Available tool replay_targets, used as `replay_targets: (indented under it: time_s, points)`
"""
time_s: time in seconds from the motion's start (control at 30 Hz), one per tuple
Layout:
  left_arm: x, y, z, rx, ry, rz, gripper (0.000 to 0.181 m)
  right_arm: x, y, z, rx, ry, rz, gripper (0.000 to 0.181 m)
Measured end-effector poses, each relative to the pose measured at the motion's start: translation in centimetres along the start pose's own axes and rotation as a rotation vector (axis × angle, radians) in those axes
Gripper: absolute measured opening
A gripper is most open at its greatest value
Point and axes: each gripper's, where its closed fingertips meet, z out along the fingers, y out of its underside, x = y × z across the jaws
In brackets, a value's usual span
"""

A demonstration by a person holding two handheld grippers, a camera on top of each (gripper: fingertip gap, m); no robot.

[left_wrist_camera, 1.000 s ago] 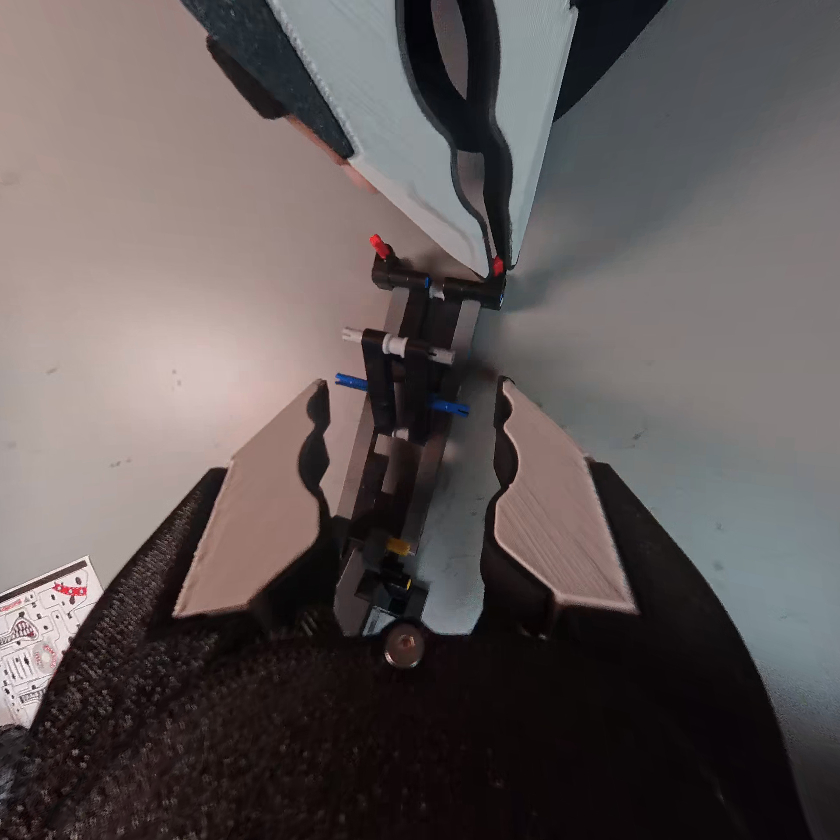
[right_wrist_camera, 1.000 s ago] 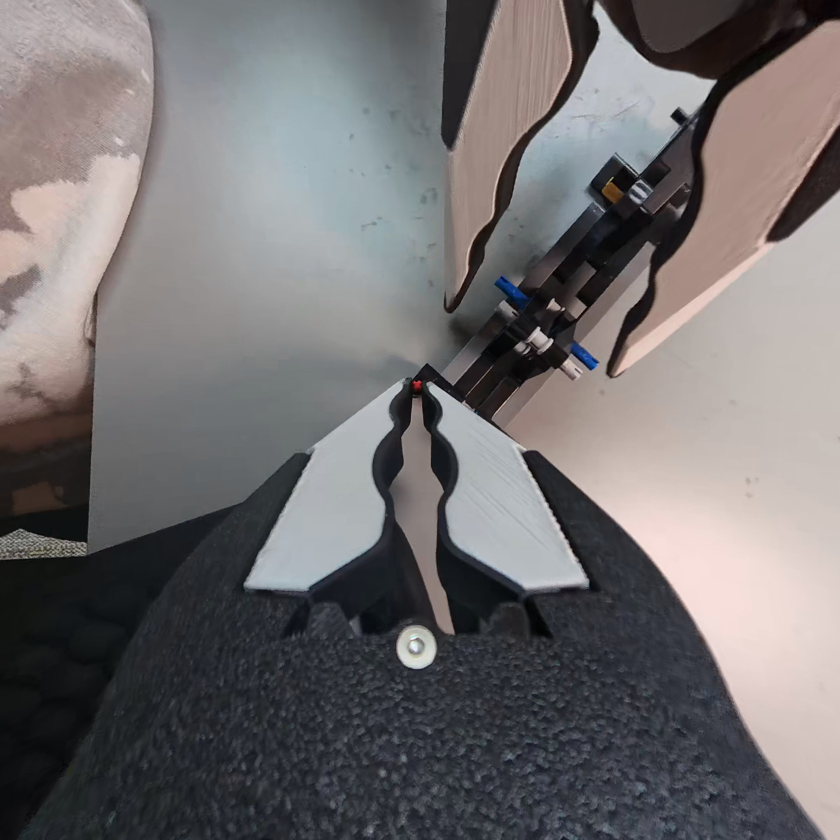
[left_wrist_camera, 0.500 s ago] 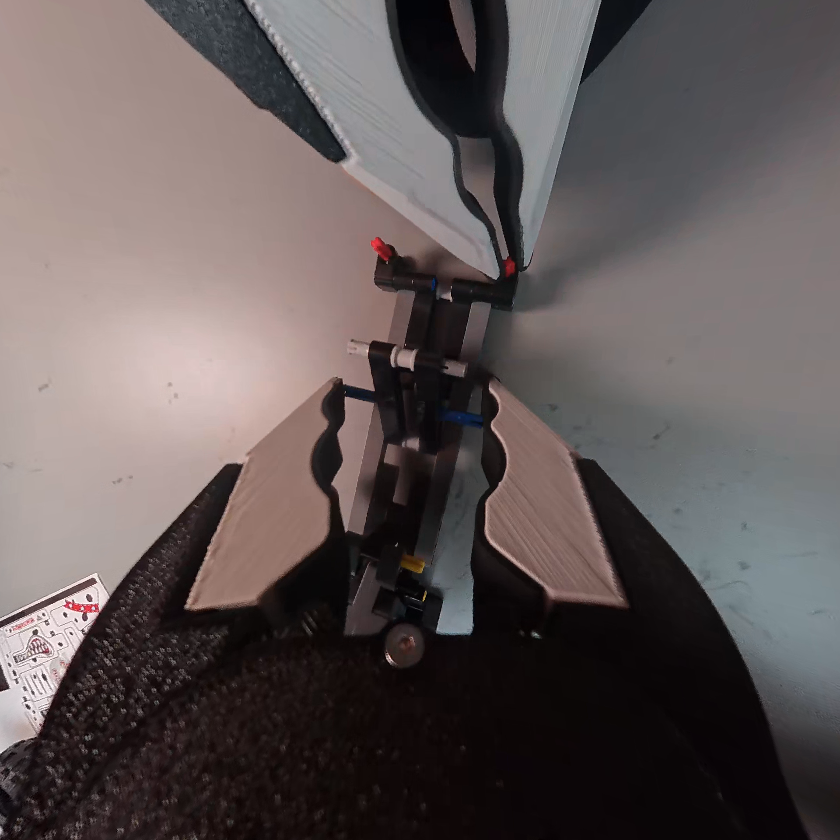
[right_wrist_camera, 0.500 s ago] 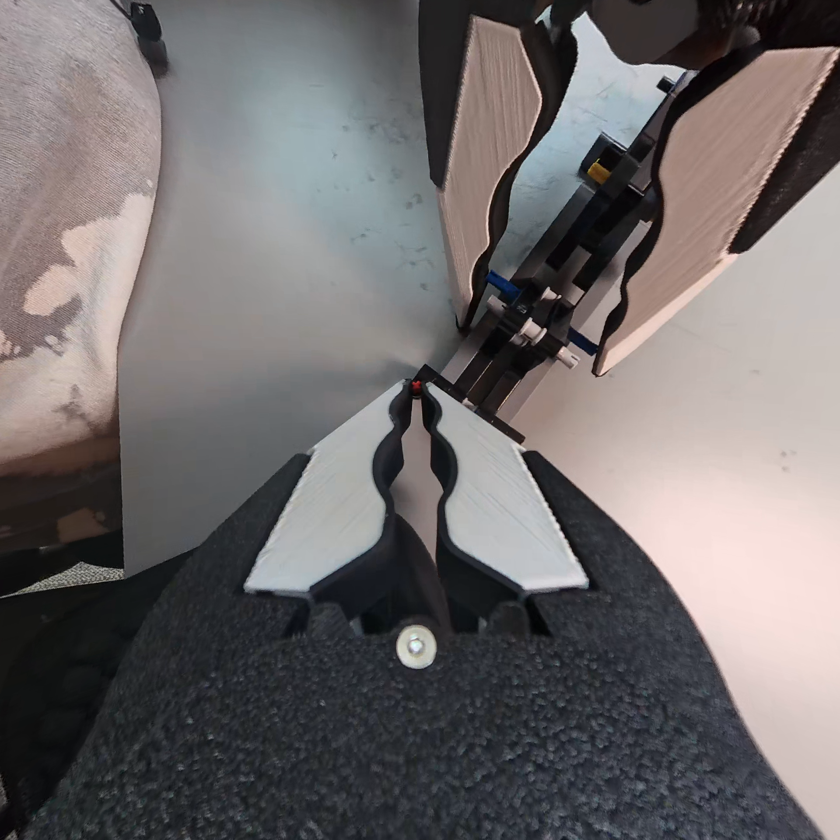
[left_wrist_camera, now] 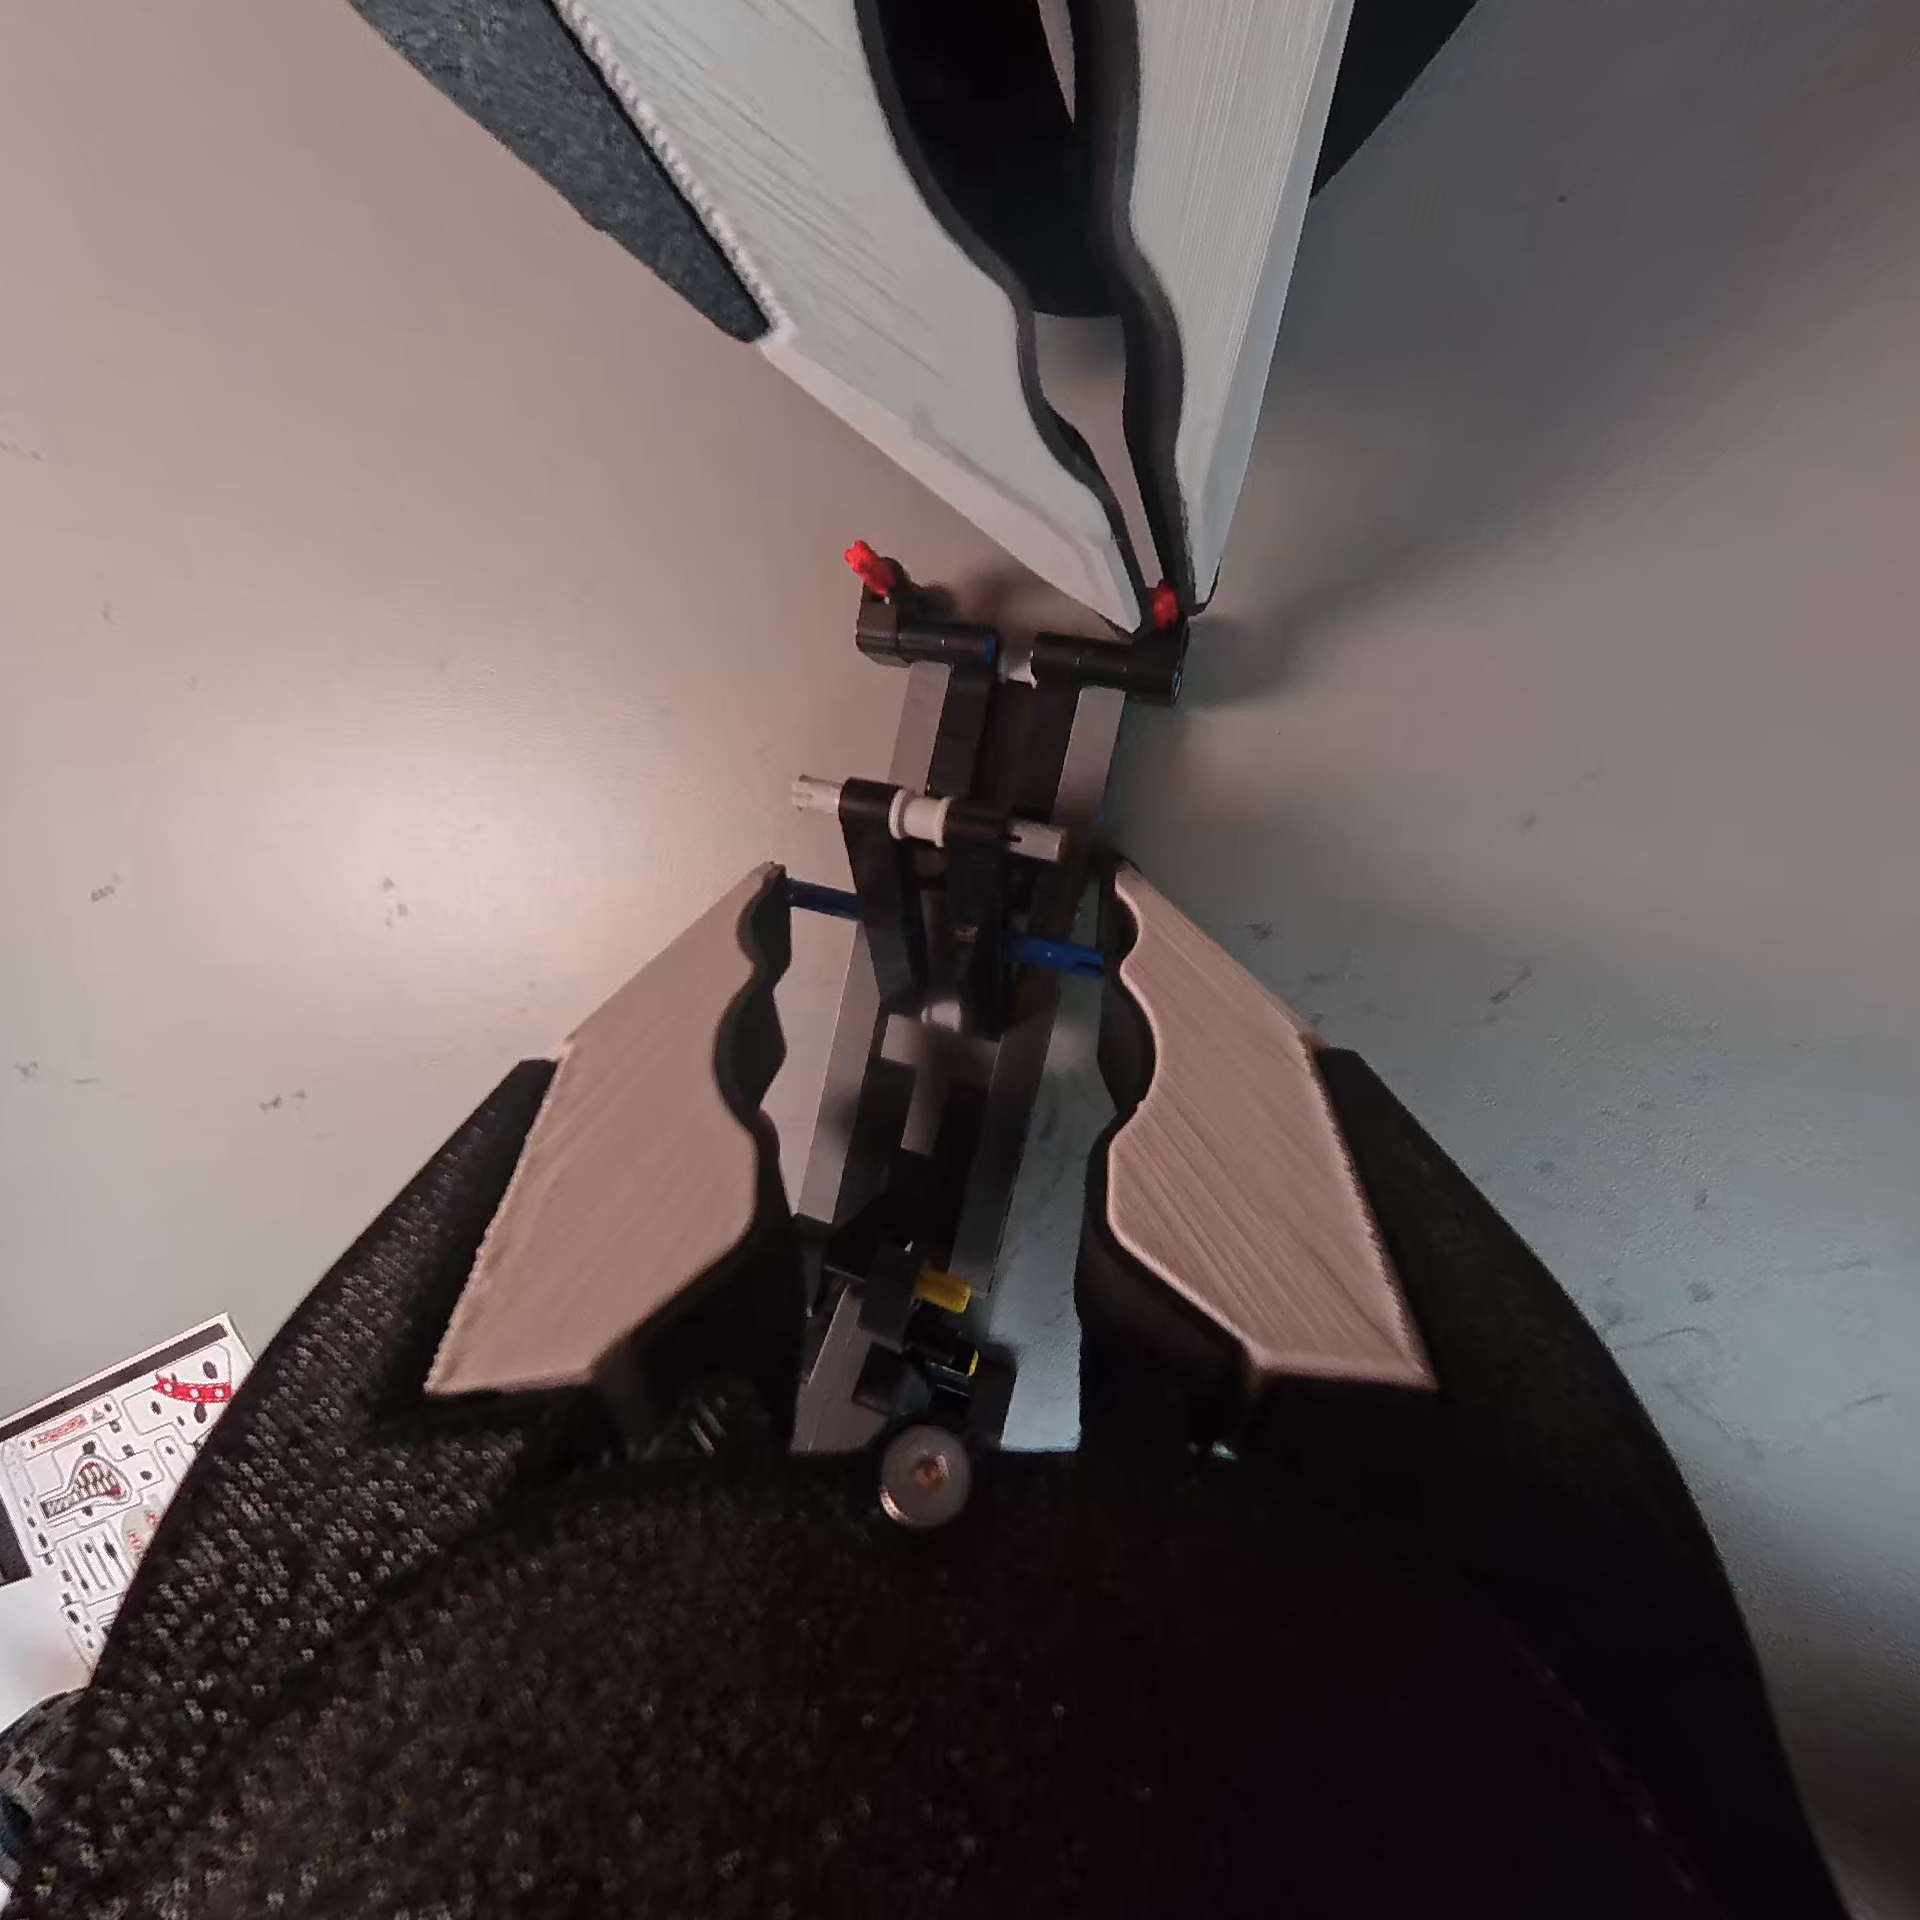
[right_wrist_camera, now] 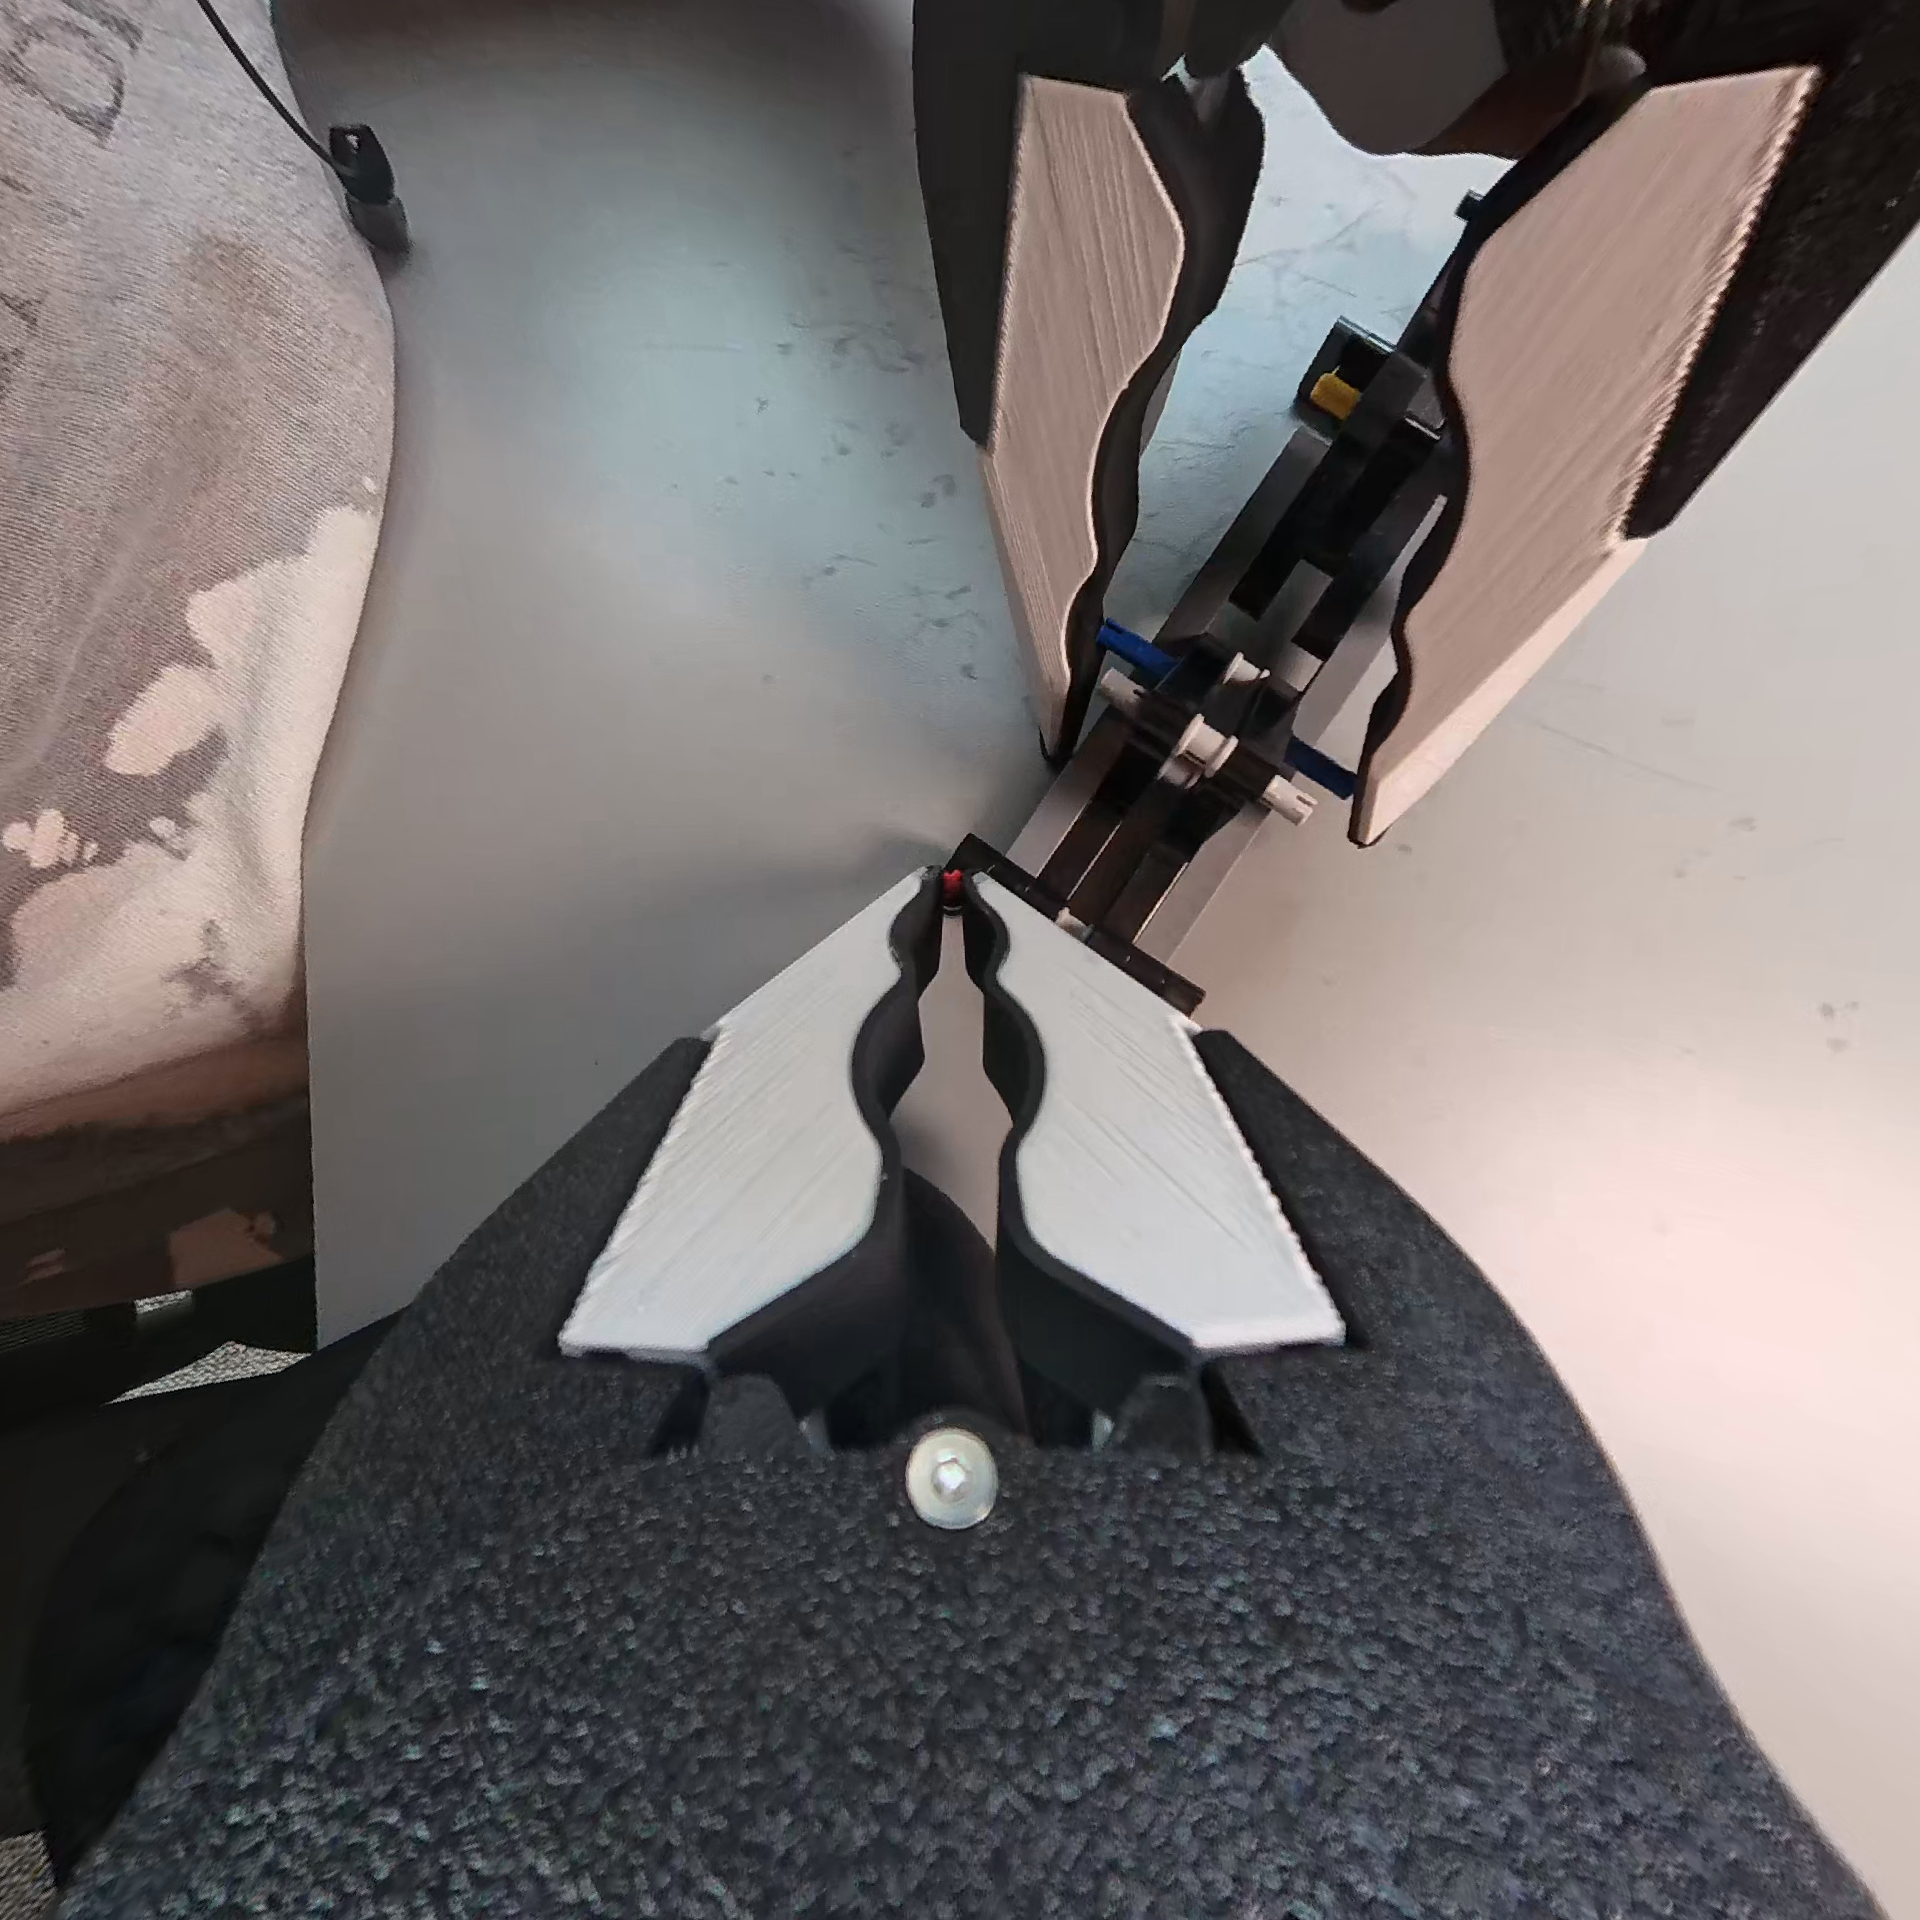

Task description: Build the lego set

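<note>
A long black and grey lego frame (left_wrist_camera: pixel 966 1039) lies on the grey table and also shows in the right wrist view (right_wrist_camera: pixel 1195 769). It has white and blue cross pins, a yellow piece (left_wrist_camera: pixel 940 1288) at its near end, and a black cross beam at its far end. My left gripper (left_wrist_camera: pixel 940 904) straddles the frame, and its fingertips press on both ends of the blue pins (left_wrist_camera: pixel 1049 951). My right gripper (right_wrist_camera: pixel 951 883) is shut on a red pin (right_wrist_camera: pixel 951 891) at one end of the cross beam. A second red pin (left_wrist_camera: pixel 868 566) stands in the other end.
A printed sticker sheet (left_wrist_camera: pixel 94 1455) lies at the lower left in the left wrist view. A person's patterned clothing (right_wrist_camera: pixel 156 520) and a small black clip on a cord (right_wrist_camera: pixel 364 187) are at the table's edge in the right wrist view.
My left gripper's fingers have closed in from wide open and now touch the blue pins on both sides. It has slid slightly forward along the frame. My right gripper has stayed shut on the red pin.
</note>
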Motion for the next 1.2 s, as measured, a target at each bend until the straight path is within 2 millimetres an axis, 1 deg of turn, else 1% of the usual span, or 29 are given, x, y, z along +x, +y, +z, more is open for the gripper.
replay_targets:
  time_s: [0.97,1.2]
  points:
    - [0.02,-0.04,0.0,0.006,-0.025,0.035,0.059,-0.09,-0.37,-0.31,0.029,0.0,0.046,0.003]
    - [-0.04,-0.08,-0.07,0.031,-0.029,0.025,0.061,-0.17,0.19,0.5,-0.074,0.054,-0.042,0.003]
